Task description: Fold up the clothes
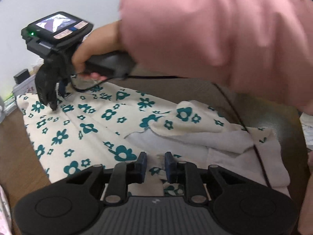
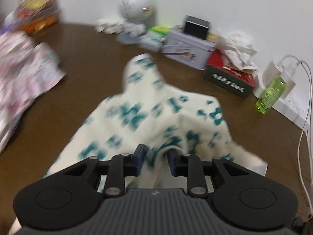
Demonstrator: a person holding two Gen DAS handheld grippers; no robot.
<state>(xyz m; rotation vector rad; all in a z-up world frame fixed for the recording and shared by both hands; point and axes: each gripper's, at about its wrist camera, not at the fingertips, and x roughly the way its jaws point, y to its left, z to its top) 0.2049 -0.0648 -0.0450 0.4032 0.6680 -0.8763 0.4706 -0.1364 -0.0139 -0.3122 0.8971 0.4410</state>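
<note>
A cream garment [image 1: 88,129] printed with teal flowers lies spread on the brown table [image 1: 17,156], its white inside turned up at the near right. My left gripper [image 1: 155,162] sits low over the near edge, blue pads closed on a small ridge of that fabric. At the far left corner my right gripper [image 1: 52,106] points down with its tips pinched on the cloth, held by a hand [image 1: 93,45] in a pink sleeve [image 1: 215,29]. In the blurred right wrist view, the garment [image 2: 137,107] bunches up between the pads of the right gripper [image 2: 155,156].
Along the wall stand a pale tin box [image 2: 185,49], a red and green box [image 2: 228,78], a green bottle [image 2: 272,96] and a round white device [image 2: 135,5]. A pink patterned cloth [image 2: 23,64] lies at the left. White cables [image 2: 305,117] hang at the right.
</note>
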